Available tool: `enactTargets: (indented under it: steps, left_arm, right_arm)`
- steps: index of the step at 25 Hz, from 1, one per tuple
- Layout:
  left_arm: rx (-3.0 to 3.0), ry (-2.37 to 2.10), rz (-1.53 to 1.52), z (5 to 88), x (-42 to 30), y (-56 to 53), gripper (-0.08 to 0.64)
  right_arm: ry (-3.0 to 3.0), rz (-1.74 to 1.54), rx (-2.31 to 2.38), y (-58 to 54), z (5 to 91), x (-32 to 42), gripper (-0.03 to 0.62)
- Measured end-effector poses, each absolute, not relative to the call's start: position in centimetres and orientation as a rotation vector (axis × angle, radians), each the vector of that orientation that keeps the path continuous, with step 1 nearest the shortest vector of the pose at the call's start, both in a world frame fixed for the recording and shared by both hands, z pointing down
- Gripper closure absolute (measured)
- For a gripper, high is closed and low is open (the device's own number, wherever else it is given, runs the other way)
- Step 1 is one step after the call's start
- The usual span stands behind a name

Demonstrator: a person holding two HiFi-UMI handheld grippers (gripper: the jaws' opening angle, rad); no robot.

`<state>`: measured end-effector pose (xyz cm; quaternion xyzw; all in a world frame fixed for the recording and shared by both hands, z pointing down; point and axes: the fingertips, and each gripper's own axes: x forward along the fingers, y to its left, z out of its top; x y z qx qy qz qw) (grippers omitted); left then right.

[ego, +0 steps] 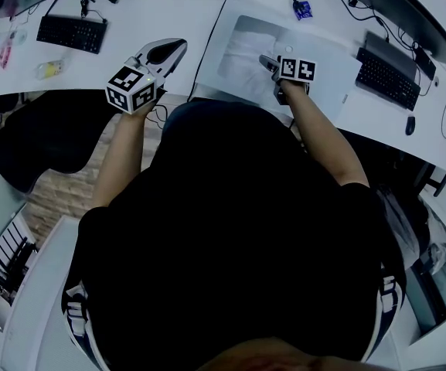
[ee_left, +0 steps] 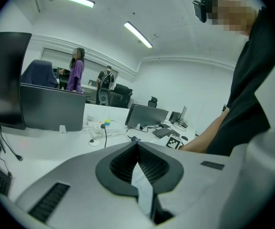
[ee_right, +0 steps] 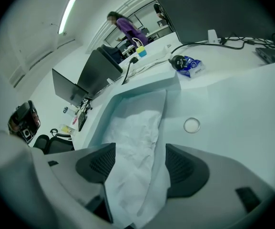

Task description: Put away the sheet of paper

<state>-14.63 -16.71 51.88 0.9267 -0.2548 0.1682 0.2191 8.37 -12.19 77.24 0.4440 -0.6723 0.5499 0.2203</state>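
The sheet of paper [ee_right: 132,142], white and heavily crumpled, lies in a shallow tray [ee_right: 137,88] by the desk's [ee_right: 232,104] near edge. Its near end sits unpinched between the right gripper's [ee_right: 140,149] wide-spread fingers. The left gripper's [ee_left: 137,146] fingers meet tip to tip, with a white strip [ee_left: 144,187] showing behind the tips.

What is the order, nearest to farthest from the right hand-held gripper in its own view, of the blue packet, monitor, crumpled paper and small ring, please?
1. crumpled paper: between the open jaws of the right hand-held gripper.
2. small ring: on the desk, just ahead, right.
3. blue packet: farther back, right.
4. monitor: farthest, at the back.
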Motion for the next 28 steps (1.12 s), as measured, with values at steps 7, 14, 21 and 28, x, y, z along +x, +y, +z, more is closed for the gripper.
enactTargets:
  steps: [7,14,21,28]
  left_arm:
    - [2.581,-0.687,0.463,51.3,-13.7,-16.3,0.540]
    - [2.596,-0.669,0.470,51.1,-12.7,-15.7,0.540]
    - [2.615,-0.641,0.485,50.9,-11.2,-15.1,0.539]
    - [2.628,-0.612,0.484,50.8,-9.8,-14.5,0.538]
  right_arm:
    - [-1.871,1.531,1.258,-10.9,76.3,9.8,0.272]
    - [-1.903,1.561,1.277,-9.7,75.4,10.8,0.272]
    - [-1.960,1.530,1.306,-9.2,73.8,12.1,0.272]
    - [-2.025,1.472,1.372,-9.0,71.4,13.6,0.272]
